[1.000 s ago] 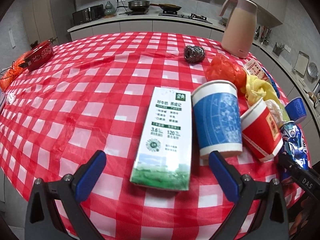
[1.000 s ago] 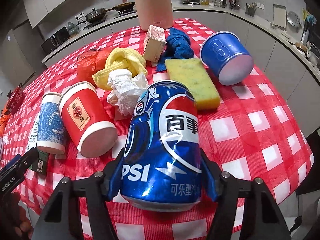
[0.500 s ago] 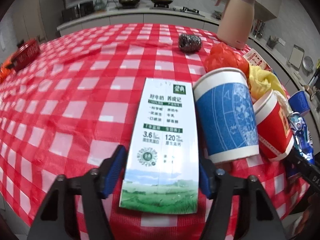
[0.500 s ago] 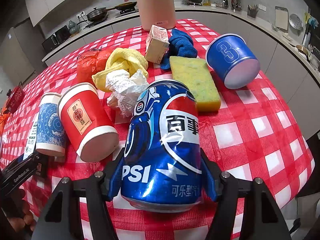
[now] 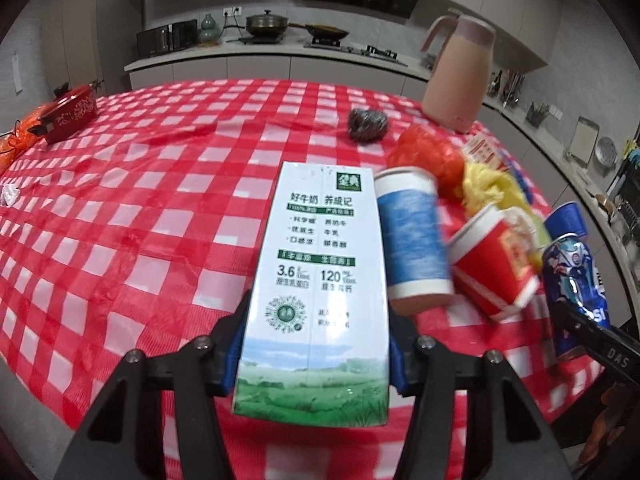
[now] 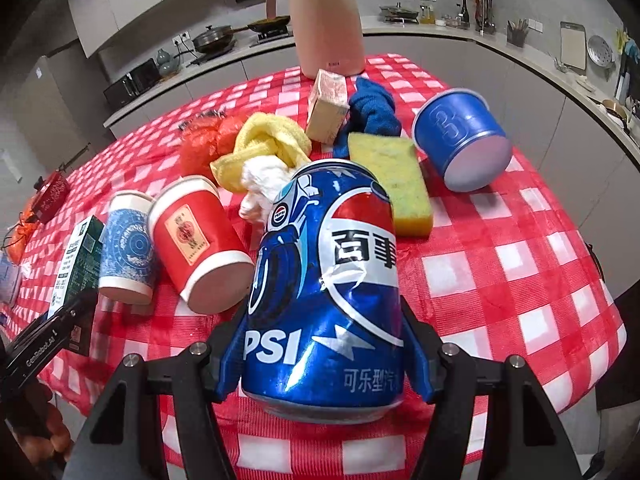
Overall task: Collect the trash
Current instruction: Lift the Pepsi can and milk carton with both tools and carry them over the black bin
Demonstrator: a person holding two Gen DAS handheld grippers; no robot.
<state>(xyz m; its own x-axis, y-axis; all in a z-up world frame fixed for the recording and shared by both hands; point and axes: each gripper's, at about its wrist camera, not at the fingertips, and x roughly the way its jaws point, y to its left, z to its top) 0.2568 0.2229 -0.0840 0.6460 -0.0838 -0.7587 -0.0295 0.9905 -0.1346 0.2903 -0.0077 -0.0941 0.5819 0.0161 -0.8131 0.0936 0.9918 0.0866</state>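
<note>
The milk carton (image 5: 320,280) is clamped between the blue pads of the left gripper (image 5: 316,354), whose jaws have just been closing down to the carton's width. Its far end is seen clear of the red checked tablecloth (image 5: 140,208). Just right of these jaws, a blue cup (image 5: 414,240) and a red cup (image 5: 494,264) lie on their sides. The dented Pepsi can (image 6: 324,300) is gripped between the half-open jaws of the right gripper (image 6: 324,360). Beyond it lie crumpled paper (image 6: 262,178), a sponge (image 6: 390,182) and a blue tub (image 6: 460,140).
</note>
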